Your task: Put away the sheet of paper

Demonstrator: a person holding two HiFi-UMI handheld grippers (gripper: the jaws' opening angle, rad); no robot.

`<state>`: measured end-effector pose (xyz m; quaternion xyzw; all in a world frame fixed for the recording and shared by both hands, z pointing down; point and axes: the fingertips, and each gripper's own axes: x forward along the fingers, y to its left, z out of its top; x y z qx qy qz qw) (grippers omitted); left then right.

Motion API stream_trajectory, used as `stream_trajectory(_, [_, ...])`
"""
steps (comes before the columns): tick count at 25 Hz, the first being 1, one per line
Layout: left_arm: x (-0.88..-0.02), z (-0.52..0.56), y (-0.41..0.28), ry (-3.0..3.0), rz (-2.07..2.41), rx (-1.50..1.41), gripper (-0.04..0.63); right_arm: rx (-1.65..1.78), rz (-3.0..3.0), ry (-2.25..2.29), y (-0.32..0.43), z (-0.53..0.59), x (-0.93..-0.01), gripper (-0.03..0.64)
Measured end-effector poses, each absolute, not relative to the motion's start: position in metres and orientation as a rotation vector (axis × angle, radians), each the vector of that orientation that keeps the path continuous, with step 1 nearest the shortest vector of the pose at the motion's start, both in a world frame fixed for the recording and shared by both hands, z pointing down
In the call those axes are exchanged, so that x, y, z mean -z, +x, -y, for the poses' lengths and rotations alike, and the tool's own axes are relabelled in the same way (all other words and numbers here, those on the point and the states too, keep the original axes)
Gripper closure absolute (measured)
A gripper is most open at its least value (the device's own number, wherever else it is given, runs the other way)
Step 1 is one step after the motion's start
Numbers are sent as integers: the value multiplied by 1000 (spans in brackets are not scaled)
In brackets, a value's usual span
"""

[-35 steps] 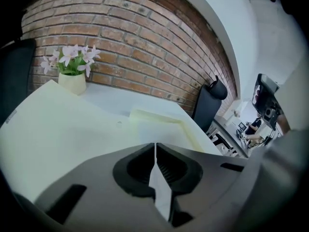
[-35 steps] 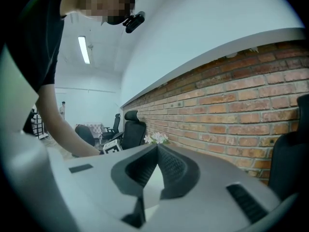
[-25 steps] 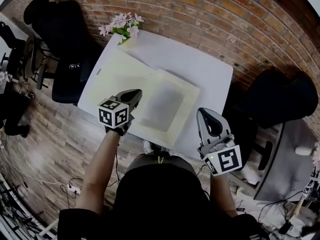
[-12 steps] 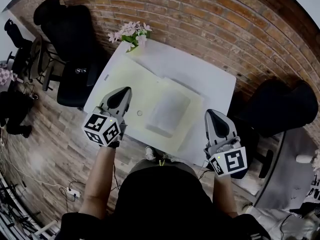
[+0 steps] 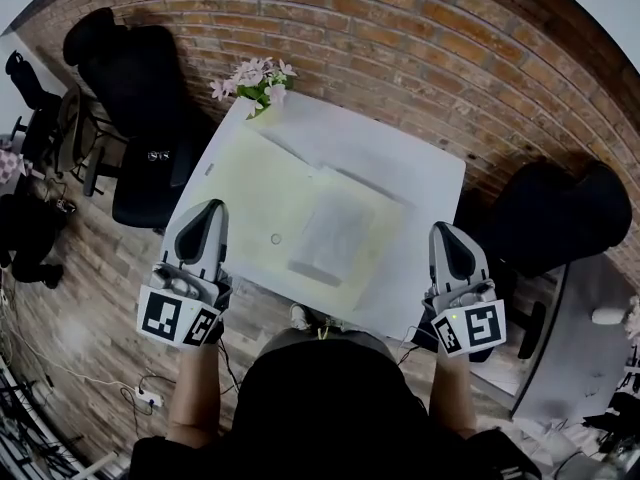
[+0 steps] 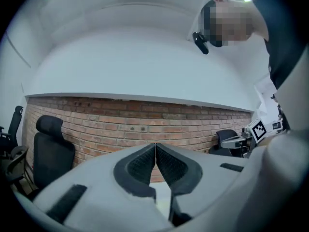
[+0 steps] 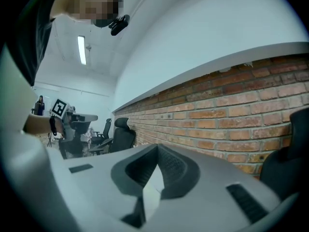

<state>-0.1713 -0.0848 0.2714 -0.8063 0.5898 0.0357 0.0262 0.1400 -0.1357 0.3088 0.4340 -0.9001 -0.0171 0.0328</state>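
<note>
A white sheet of paper (image 5: 328, 236) lies flat on the right half of a pale yellow folder (image 5: 250, 183), which is spread over the white table (image 5: 400, 148). A small round clasp (image 5: 275, 239) sits on the folder just left of the sheet. My left gripper (image 5: 205, 210) is held off the table's near left corner, shut and empty. My right gripper (image 5: 447, 232) is off the near right corner, also shut with nothing in it. In the left gripper view the left gripper (image 6: 155, 146) points up at the brick wall; in the right gripper view the right gripper (image 7: 157, 149) does too.
A bunch of pink flowers (image 5: 255, 73) stands at the table's far left corner. A black office chair (image 5: 140, 88) is at the left and another (image 5: 560, 208) at the right. A brick wall (image 5: 400, 28) runs behind. A grey desk (image 5: 585, 338) is at the lower right.
My left gripper has drawn back from over the folder, toward me and to the left, off the table. The right gripper has drifted slightly back and right. The sheet stays on the folder.
</note>
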Motion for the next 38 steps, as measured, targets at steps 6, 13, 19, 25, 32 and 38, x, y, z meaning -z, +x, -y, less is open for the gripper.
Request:
stream_trajectory(6, [-254,60,-170,-2430,-1826,-137,568,75,2762,1370,149,137,-300,603])
stream_trajectory(13, [-248,48,-170,-2375,-1836,-178,568,115,2775,1374,148,132,-288,603])
stream_trajectory(19, [-247,44,-167,-2374,-1833,-188,568,129,2776,1359,146,126,-286,603])
stream_trajectory(25, [-246,42,-161,-2387,-1816,-196,568,171,2746,1405,150,122,-283,603])
stream_trajectory(32, [-247,40,-160,-2388,-1815,-182,568,164,2771,1394,147,117,-281,603])
stream_trajectory(38, [-250,36,-161,-2385,-1825,-172,568,160,2786,1387,143,115,-282,603])
